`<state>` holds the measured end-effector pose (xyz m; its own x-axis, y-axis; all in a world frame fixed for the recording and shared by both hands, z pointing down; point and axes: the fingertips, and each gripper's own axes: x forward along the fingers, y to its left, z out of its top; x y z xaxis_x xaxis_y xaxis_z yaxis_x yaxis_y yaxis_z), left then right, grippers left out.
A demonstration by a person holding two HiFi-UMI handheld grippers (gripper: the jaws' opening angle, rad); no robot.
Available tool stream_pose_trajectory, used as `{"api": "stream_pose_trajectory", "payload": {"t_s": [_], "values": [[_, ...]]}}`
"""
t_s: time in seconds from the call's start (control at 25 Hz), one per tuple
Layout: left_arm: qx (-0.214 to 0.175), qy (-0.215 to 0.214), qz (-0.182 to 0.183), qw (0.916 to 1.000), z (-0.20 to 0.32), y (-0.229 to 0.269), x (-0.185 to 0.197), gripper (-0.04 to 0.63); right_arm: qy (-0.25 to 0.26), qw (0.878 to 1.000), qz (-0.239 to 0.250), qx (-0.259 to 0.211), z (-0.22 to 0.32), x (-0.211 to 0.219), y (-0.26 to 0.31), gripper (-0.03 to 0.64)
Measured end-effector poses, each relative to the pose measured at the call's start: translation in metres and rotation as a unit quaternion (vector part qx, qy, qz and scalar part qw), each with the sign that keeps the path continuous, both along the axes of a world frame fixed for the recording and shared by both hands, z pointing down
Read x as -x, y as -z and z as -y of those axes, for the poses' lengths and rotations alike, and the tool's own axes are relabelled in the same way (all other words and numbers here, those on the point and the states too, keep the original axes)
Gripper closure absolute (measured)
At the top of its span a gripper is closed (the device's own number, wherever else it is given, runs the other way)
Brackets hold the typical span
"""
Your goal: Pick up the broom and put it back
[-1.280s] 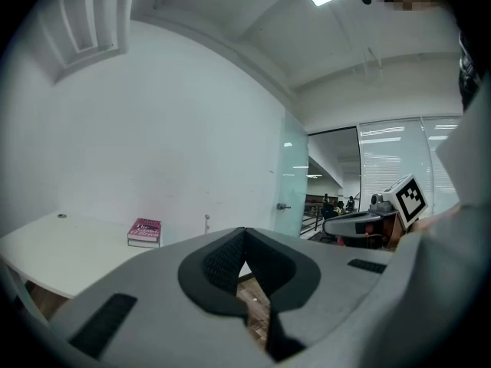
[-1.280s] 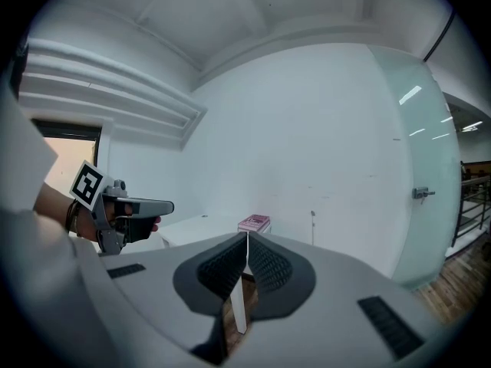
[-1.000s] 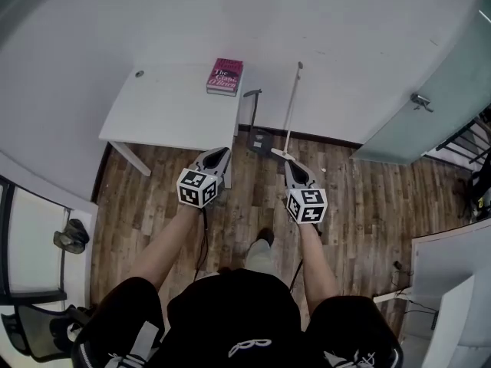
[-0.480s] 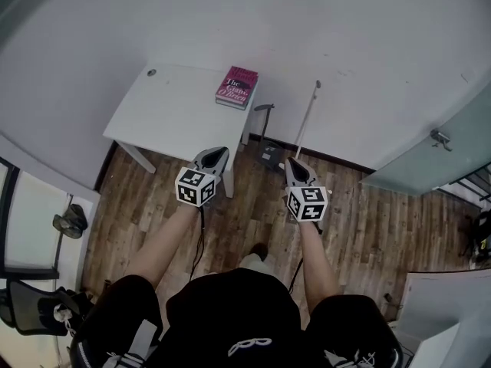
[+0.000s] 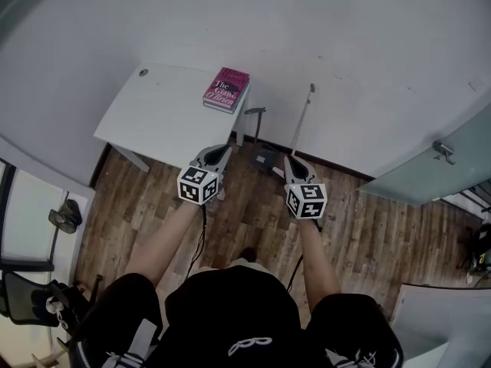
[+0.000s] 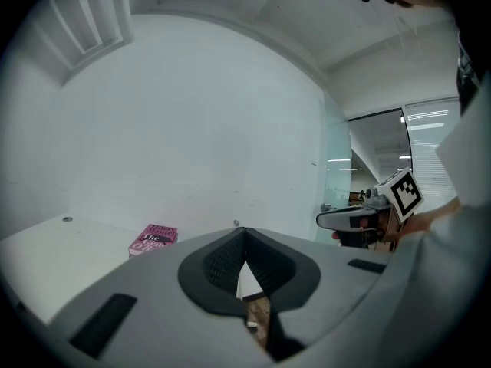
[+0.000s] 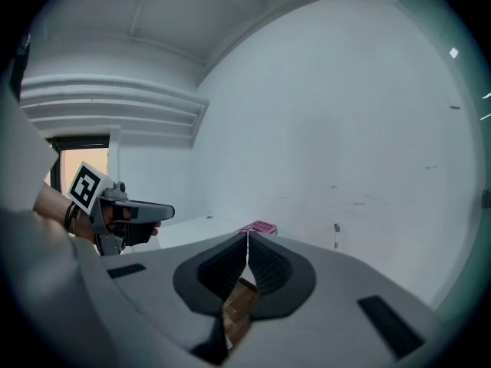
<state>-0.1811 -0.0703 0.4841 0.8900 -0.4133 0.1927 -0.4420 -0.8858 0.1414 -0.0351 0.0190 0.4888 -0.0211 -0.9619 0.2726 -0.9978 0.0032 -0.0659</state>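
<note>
Broom (image 5: 301, 123) is leaned on the wall just right of the worktop (image 5: 153, 113). Left gripper (image 5: 221, 152) and right gripper (image 5: 291, 164) fingers are pressed together, nothing held, so probably best opened wide before the handle is reached.

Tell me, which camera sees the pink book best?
The head view: it shows the whole book from above, lying on the white table. The left gripper view shows it small and slanted; the right gripper view shows only a tiny pink sliver.
</note>
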Motion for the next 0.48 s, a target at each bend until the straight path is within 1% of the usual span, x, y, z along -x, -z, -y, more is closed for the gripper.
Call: {"api": "stream_pose_trajectory", "payload": {"t_s": [0.16,0.48], "values": [[0.002,0.006,-0.001,1.0,-0.002,-0.003,-0.024,0.574,0.008,1.0,0.0,0.002,0.001,-0.023,-0.005,0.592],[0.005,-0.002,0.002,1.0,-0.006,-0.007,-0.06,0.574,0.001,1.0,0.007,-0.001,-0.001,-0.055,-0.005,0.592]]}}
